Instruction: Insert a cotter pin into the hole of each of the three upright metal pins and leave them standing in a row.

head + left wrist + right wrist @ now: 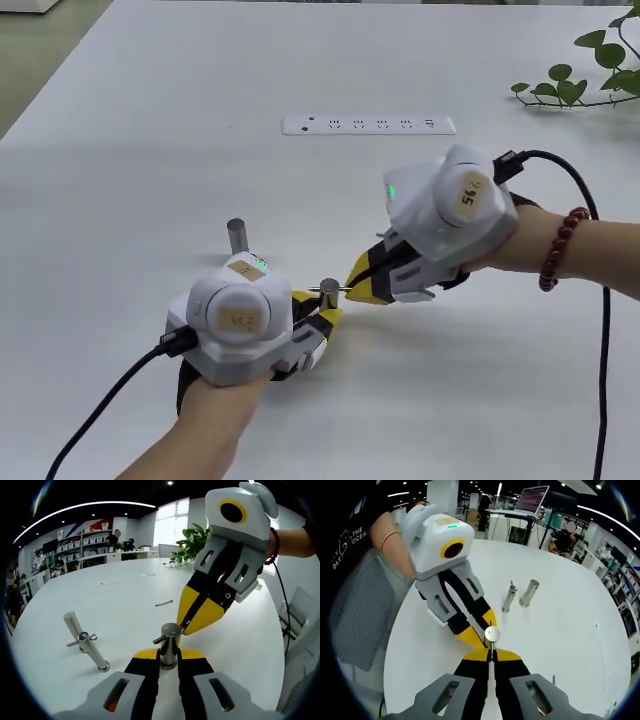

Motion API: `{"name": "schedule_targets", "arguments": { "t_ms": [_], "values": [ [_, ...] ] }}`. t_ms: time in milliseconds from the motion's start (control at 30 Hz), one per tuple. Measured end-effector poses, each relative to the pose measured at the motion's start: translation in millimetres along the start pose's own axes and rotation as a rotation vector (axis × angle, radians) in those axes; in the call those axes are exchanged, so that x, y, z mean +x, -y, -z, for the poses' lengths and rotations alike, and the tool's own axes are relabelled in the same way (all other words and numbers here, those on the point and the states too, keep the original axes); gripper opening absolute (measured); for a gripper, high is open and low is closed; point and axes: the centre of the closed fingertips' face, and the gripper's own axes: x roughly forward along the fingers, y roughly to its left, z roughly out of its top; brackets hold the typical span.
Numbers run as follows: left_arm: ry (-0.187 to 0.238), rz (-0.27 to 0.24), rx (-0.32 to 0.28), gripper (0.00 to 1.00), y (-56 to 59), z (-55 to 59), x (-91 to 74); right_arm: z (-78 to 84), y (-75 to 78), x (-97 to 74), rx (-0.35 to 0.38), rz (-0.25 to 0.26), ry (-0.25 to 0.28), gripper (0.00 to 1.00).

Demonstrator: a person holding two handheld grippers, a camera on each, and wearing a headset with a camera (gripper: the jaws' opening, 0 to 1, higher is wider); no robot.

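A smooth white table [150,180] carries a short, polished steel metal pin [328,291], a cylinder with a flat round top. It stands upright near the middle of the near side, between the two tools.

The left gripper [169,655] has black jaws with yellow tips, and these are closed on the lower part of that pin's shaft. The right gripper [491,655] comes in from the right. Its tips are pressed almost together on a thin wire cotter pin [158,640], which runs through the cylinder just below its top. The wire's end pokes out on the left side.

Further back and to the left, close together, stand a second metal pin [509,597] and a third metal pin [529,592]. One of them has a loop-headed wire through it. The left tool's white housing partly hides them in the head view.

A loose cotter pin [164,602] lies flat on the table beyond the work. A white power strip [368,125] lies at the far side, and a leafy plant [590,75] trails in at the far right. A bracelet [560,250] of dark red beads circles the right wrist, and a black cable [604,340] hangs from that tool.
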Motion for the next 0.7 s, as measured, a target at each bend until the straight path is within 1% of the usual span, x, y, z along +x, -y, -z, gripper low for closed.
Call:
{"name": "schedule_targets", "arguments": {
  "t_ms": [67, 133, 200, 267, 300, 400, 567, 700],
  "values": [
    [-0.001, -0.001, 0.0, 0.11, 0.0, 0.2, 0.0, -0.8, 0.3, 0.8, -0.006, 0.007, 0.006, 0.0],
    [-0.002, -0.001, 0.0, 0.11, 0.0, 0.4, 0.0, -0.9, 0.8, 1.2, 0.006, 0.01, 0.01, 0.0],
    [-0.003, -0.002, -0.002, 0.11, -0.1, 0.7, 0.1, -0.5, 1.5, 0.0, 0.029, 0.014, 0.013, 0.03],
    [-0.005, -0.003, -0.011, 0.11, -0.1, 1.1, 0.1, 0.6, 2.1, -1.5, 0.036, 0.023, 0.012, 0.06],
    [-0.004, -0.004, -0.015, 0.11, -0.2, 1.1, 0.2, 1.3, 3.0, -3.5, 0.045, 0.033, 0.015, 0.06],
    [-0.005, -0.006, -0.015, 0.11, -0.4, 1.9, 0.3, 2.0, 3.9, -8.7, 0.08, 0.048, 0.033, 0.06],
    [-0.006, -0.008, -0.025, 0.11, -0.5, 2.4, 0.2, 4.9, 1.0, -14.7, 0.094, 0.06, 0.036, 0.02],
    [-0.006, -0.011, -0.024, 0.11, -0.4, 2.6, 0.2, 7.0, 0.3, -14.8, 0.112, 0.063, 0.051, 0.0]
  ]
}}
